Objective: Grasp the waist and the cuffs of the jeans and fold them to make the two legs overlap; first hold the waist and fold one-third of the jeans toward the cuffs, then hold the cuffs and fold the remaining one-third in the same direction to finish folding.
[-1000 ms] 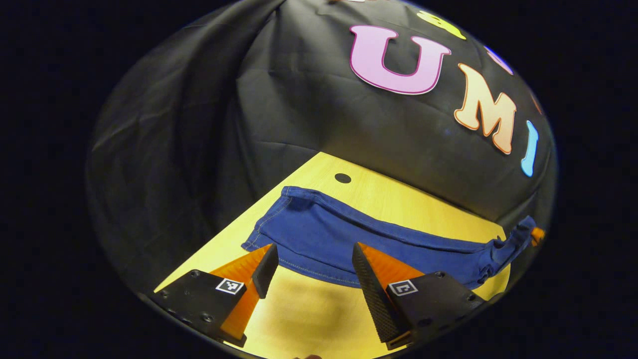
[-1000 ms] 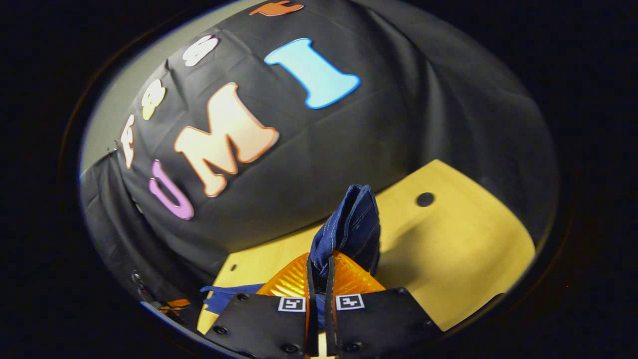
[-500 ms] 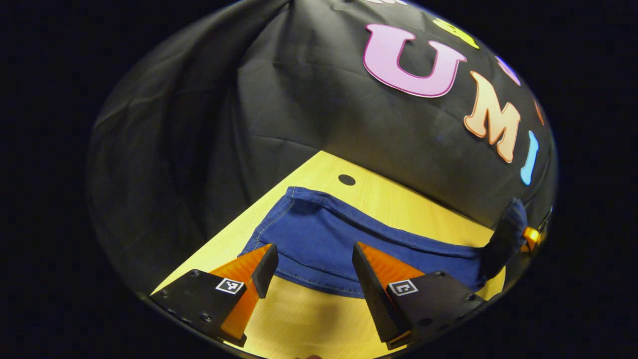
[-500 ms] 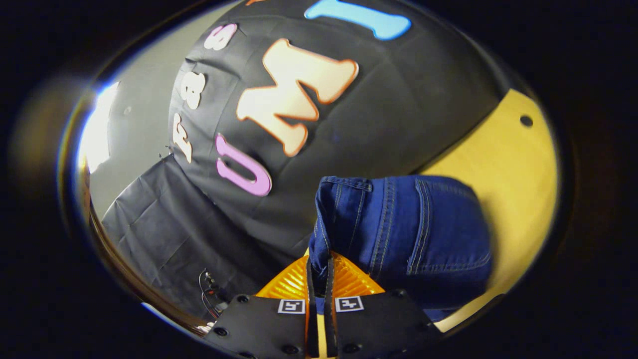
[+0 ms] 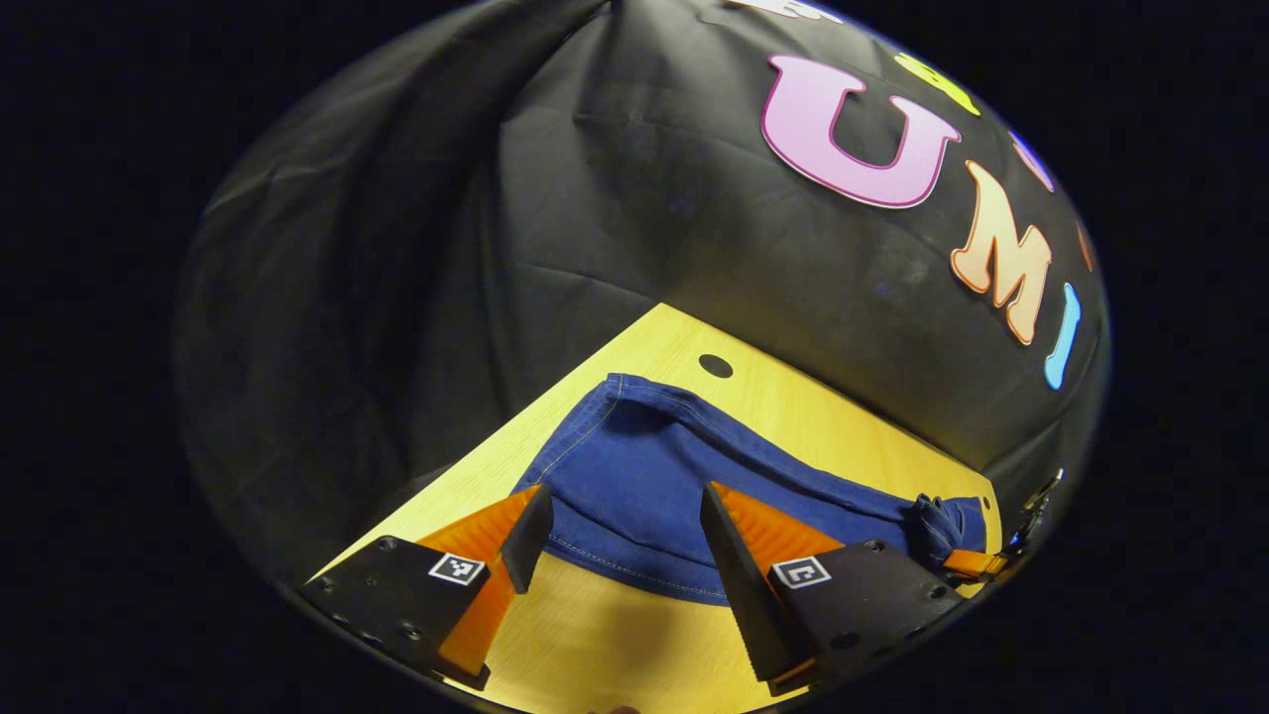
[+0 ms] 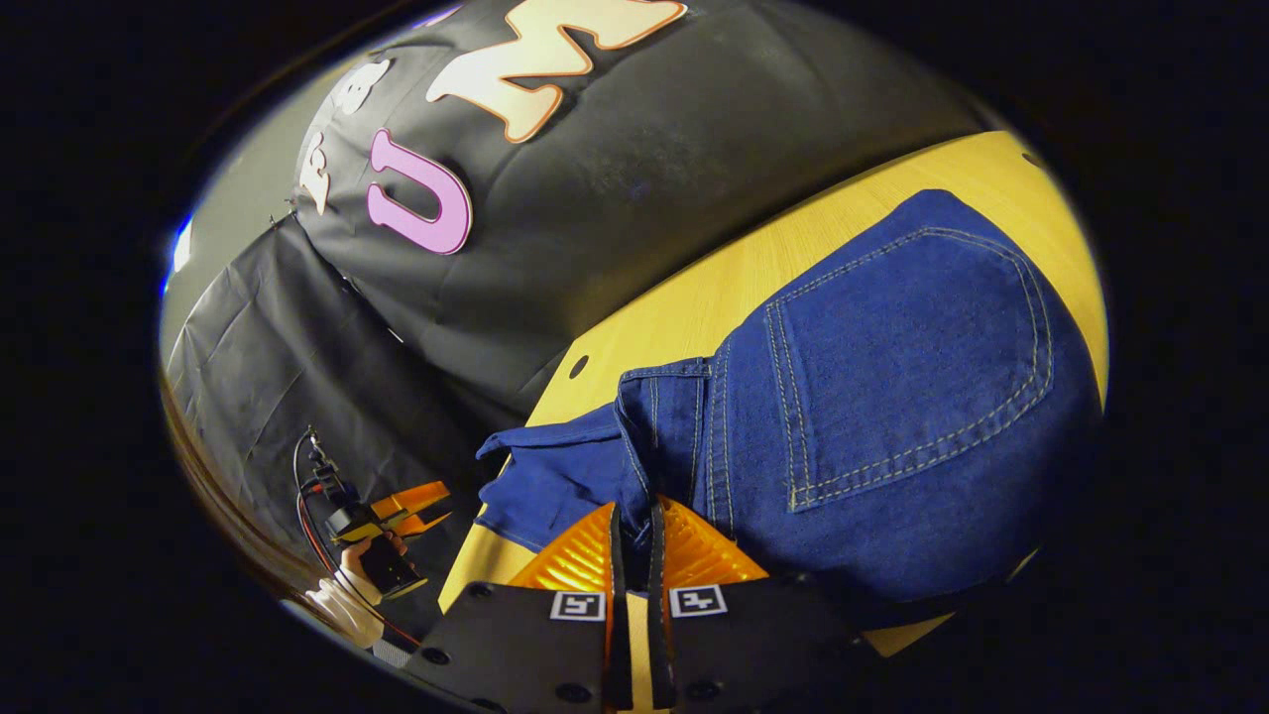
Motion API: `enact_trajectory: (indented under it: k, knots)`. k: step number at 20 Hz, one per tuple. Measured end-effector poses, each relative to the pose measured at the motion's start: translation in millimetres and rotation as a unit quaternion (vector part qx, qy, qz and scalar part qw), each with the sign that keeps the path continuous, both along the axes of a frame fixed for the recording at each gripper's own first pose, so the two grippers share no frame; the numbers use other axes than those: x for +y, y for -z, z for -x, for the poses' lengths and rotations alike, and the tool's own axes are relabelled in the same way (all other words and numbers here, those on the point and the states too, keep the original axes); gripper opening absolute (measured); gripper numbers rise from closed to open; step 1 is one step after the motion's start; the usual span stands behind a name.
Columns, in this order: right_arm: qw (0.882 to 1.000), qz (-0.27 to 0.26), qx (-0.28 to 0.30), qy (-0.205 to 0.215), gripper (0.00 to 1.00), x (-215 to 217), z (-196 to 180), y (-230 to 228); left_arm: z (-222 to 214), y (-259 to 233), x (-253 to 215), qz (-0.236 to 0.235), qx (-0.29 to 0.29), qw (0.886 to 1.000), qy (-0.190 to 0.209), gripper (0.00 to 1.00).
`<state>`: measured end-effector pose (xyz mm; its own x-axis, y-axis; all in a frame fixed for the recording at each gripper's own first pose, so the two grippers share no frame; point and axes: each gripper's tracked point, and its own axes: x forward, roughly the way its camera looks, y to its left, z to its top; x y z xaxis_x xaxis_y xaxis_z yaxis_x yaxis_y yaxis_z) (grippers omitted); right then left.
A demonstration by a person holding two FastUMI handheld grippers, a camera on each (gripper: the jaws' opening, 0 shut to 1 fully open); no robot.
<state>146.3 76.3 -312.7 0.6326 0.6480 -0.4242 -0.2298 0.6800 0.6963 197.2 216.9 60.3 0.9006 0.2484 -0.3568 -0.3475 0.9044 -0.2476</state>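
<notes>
Across the left gripper view, the dark blue denim jeans [image 5: 654,486] lie on the yellow wooden table [image 5: 793,407], cuff end nearest. The left gripper [image 5: 620,540] hovers released just above that hem, holding nothing; the right gripper [image 5: 967,563] grips the far end. Through the right gripper view, the right gripper [image 6: 632,526] is clenched on the waistband, the back pocket [image 6: 907,362] spread beyond. Judging by this, the waist fold is underway; the cuff fold remains.
</notes>
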Motion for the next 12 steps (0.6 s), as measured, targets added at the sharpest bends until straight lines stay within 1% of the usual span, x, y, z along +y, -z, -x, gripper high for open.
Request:
enact_trajectory:
  k: [1,2,3,5,6,7,8,9,11,12]
  knots:
    - [1.0,-0.017,0.003,-0.001,0.14,2.2,2.4,-5.5,0.4,2.4,2.7,-0.001,0.006,1.0,-0.004,0.9]
    - [1.0,-0.022,0.003,-0.002,0.15,0.1,3.4,-10.0,-0.3,5.1,3.0,0.001,0.01,1.0,-0.007,0.89]
    - [0.999,-0.033,0.004,-0.006,0.31,7.5,4.3,-11.4,-0.4,7.0,2.8,0.005,0.016,1.0,-0.008,0.89]
    - [0.998,-0.067,0.007,-0.017,0.63,17.8,12.6,-28.6,-0.8,12.5,5.8,0.01,0.031,0.999,-0.012,0.89]
    - [0.997,-0.071,0.002,-0.019,0.79,17.9,16.2,-40.3,-2.4,15.0,7.2,0.005,0.038,0.999,-0.015,0.89]
    - [0.998,-0.06,-0.009,-0.019,0.95,22.0,15.6,-38.0,-3.6,12.9,8.8,-0.006,0.045,0.999,-0.019,0.94]
    - [0.999,-0.044,-0.018,-0.021,0.97,18.5,17.6,-42.2,-4.9,9.3,5.4,-0.016,0.051,0.998,-0.025,0.89]
    - [0.999,-0.034,-0.024,-0.02,0.98,13.8,21.5,-49.1,-7.1,6.8,0.4,-0.018,0.057,0.998,-0.024,0.89]
    - [0.999,-0.026,-0.026,-0.013,0.98,3.7,28.9,-62.8,-6.4,0.8,-5.5,-0.006,0.062,0.998,-0.014,0.9]
    - [0.999,-0.021,-0.03,-0.006,0.98,-3.1,28.9,-69.5,-3.3,4.9,-0.7,0.0,0.07,0.997,-0.014,0.9]
